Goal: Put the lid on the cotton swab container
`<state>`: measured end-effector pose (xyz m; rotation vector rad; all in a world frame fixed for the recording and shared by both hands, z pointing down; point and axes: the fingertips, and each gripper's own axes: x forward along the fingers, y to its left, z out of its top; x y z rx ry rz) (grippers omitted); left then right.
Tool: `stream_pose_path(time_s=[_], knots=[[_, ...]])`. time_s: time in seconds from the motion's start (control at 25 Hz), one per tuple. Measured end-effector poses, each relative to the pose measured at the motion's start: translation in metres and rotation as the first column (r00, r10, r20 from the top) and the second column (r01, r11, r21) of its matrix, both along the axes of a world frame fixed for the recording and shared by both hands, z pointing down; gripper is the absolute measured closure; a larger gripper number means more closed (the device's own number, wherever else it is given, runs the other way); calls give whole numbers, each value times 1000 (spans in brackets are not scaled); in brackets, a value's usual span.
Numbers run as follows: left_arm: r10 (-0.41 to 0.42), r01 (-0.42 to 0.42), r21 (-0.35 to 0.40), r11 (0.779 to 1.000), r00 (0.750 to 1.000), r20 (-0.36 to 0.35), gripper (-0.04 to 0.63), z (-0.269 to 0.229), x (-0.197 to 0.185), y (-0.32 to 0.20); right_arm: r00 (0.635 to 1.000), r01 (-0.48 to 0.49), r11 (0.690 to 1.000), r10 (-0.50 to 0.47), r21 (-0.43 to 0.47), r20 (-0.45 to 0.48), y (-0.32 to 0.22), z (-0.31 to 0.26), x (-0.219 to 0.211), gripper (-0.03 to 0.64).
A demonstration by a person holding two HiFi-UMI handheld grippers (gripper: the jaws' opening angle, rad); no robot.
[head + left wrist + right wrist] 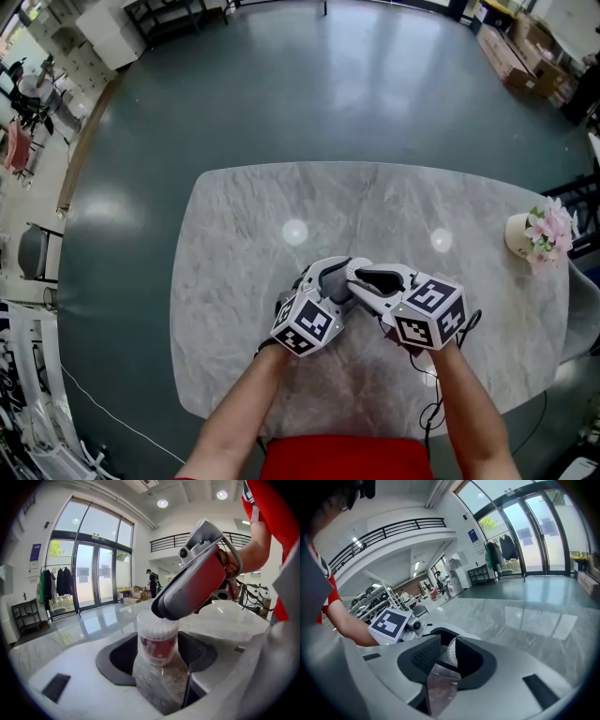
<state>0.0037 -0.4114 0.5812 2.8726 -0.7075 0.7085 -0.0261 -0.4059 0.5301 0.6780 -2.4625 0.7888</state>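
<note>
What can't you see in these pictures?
Left gripper view: the right gripper covers the top of the cotton swab container, so whether the lid is on is unclear.
Head view: the left gripper and right gripper hide the container.
Right gripper view: only a pale sliver shows between the jaws.

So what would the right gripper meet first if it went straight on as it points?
The top of the cotton swab container, between the jaws of the right gripper; contact is unclear.
</note>
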Motion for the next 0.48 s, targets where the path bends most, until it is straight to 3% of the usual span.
stream_pose_path(time_s=[0.24, 0.48], knots=[[-66, 67, 16, 998, 997, -50, 293, -24, -23, 4, 997, -20, 998, 15, 65, 72, 1, -25, 3, 494], [-115, 132, 97, 986, 979, -170, 293, -94, -36, 20, 989, -84, 964, 49, 251, 140, 12, -82, 20, 497]])
